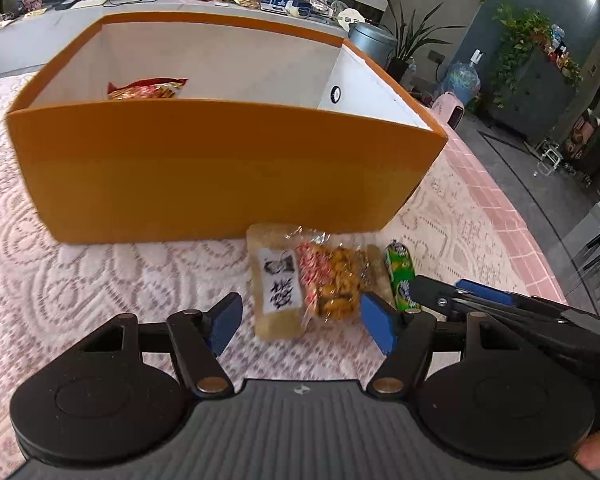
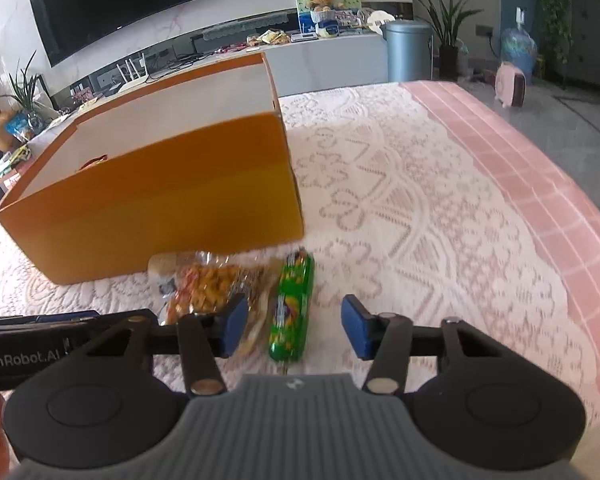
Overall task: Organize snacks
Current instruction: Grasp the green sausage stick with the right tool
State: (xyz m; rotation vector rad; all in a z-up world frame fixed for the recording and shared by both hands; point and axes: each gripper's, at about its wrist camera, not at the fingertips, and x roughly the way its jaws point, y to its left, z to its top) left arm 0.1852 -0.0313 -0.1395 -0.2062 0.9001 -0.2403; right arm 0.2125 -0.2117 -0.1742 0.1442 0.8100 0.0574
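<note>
An orange box (image 1: 220, 168) with white inner walls stands on the lace-covered table; a red snack bag (image 1: 148, 89) lies inside it. In front of the box lie a tan packet with a white label (image 1: 276, 286), a clear bag of orange snacks (image 1: 334, 280) and a green tube pack (image 1: 400, 278). My left gripper (image 1: 300, 322) is open, with the tan packet and clear bag between its fingers. My right gripper (image 2: 294, 330) is open with the green tube pack (image 2: 292, 306) between its fingers; the clear bag (image 2: 212, 290) lies by its left finger. The box (image 2: 160, 200) is ahead on the left.
The table's pink tiled edge (image 2: 560, 208) runs along the right, with floor beyond. A long counter (image 2: 320, 56) with clutter, a grey bin (image 2: 408, 50) and plants stand behind. The right gripper's arm (image 1: 520, 316) lies close at the left gripper's right side.
</note>
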